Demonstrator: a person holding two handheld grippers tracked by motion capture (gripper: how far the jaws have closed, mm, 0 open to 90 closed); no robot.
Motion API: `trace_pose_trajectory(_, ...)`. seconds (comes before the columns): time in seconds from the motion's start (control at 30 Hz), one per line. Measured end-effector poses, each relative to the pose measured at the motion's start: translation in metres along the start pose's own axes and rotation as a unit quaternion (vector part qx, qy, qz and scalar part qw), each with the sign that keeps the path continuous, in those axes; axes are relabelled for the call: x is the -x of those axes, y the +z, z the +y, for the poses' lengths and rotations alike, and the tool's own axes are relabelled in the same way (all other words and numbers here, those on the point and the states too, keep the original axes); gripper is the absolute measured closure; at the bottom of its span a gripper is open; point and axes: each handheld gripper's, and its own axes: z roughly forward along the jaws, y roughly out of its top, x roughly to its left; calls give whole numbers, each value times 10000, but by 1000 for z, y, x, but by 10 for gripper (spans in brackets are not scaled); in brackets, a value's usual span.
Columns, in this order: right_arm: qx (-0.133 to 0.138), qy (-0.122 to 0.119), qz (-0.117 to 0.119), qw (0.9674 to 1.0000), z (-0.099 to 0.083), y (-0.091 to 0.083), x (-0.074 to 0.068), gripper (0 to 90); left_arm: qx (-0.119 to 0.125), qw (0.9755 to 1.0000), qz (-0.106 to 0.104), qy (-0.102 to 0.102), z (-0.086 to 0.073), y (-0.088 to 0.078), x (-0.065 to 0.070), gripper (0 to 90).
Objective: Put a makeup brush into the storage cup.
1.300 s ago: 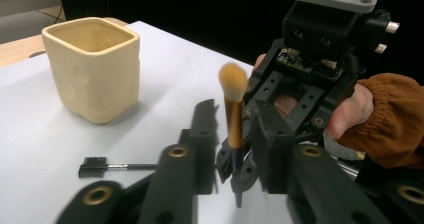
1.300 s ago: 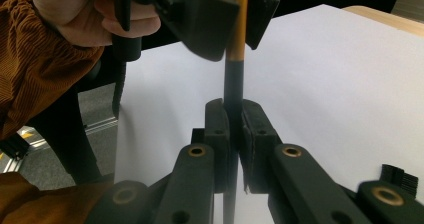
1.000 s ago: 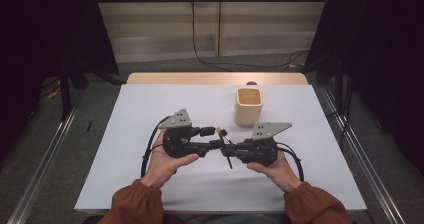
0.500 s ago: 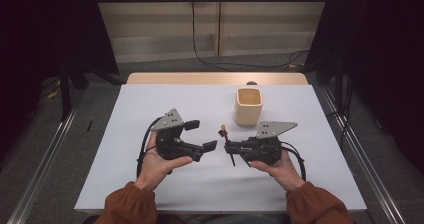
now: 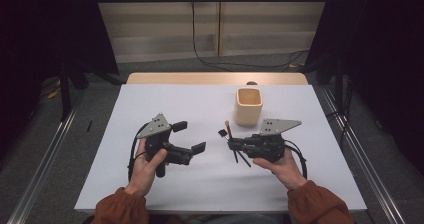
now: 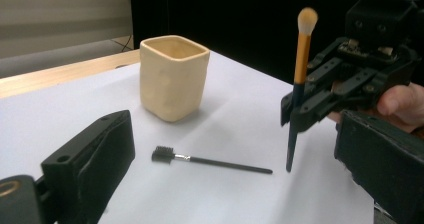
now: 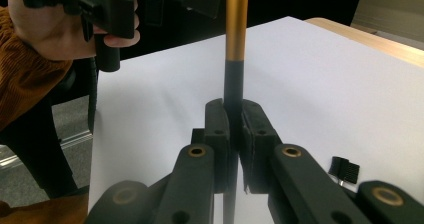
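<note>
High view: the left hand-held gripper (image 5: 192,136) sits at lower left of centre over the white desk (image 5: 150,99), its 2 jaws spread wide with nothing between them; they have just been opening. At lower right of centre the right hand-held gripper (image 5: 232,144) is clamped on a makeup brush (image 5: 229,130) with an orange-gold handle, the pale bristle tip pointing toward the top of the frame and the dark end slanting down past the jaws. A small black spoolie brush (image 5: 221,132) lies on the desk just beside that gripper's tip. The cream square cup (image 5: 248,106) stands upright above and slightly right of the right hand-held gripper, near the far desk edge.

Left gripper view: the cup (image 6: 173,76) stands in the upper left of centre, the spoolie brush (image 6: 210,161) lies flat at centre below it, bristle head toward the left. At right the makeup brush (image 6: 300,69) stands almost upright in the right hand-held gripper (image 6: 295,114), fluffy tip at the top, lower end close to the desk surface.

Right gripper view: both pads press on the dark part of the brush handle (image 7: 234,84) at centre, gold section rising out of the top of the frame
</note>
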Motion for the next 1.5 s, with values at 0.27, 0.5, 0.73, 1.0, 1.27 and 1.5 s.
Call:
trace_pose_trajectory(0.27, 124, 23, -164, 9998, 5, -6, 5, 835, 10, 9993, 349, 156, -14, -14, -3, 24)
trace_pose_trajectory(0.5, 207, -62, -296, 9993, 13, -11, 11, 835, 89, 9986, 528, 11, -27, -31, -3, 9)
trace_pose_trajectory(0.73, 314, -85, -447, 9985, 22, -20, 18, 835, 70, 9970, 775, 26, -36, -47, -8, 12)
trace_pose_trajectory(1.0, 416, -35, -603, 9973, 28, -23, 27, 835, 55, 9962, 872, -58, -51, -54, -9, 15)
trace_pose_trajectory(1.27, 573, -60, -777, 9953, 39, -31, 35, 835, -42, 9954, 946, -152, -60, -65, -12, 14)
trace_pose_trajectory(1.5, 646, -86, -949, 9934, 51, -36, 43, 835, 70, 9938, 1107, -102, -61, -74, -12, 14)
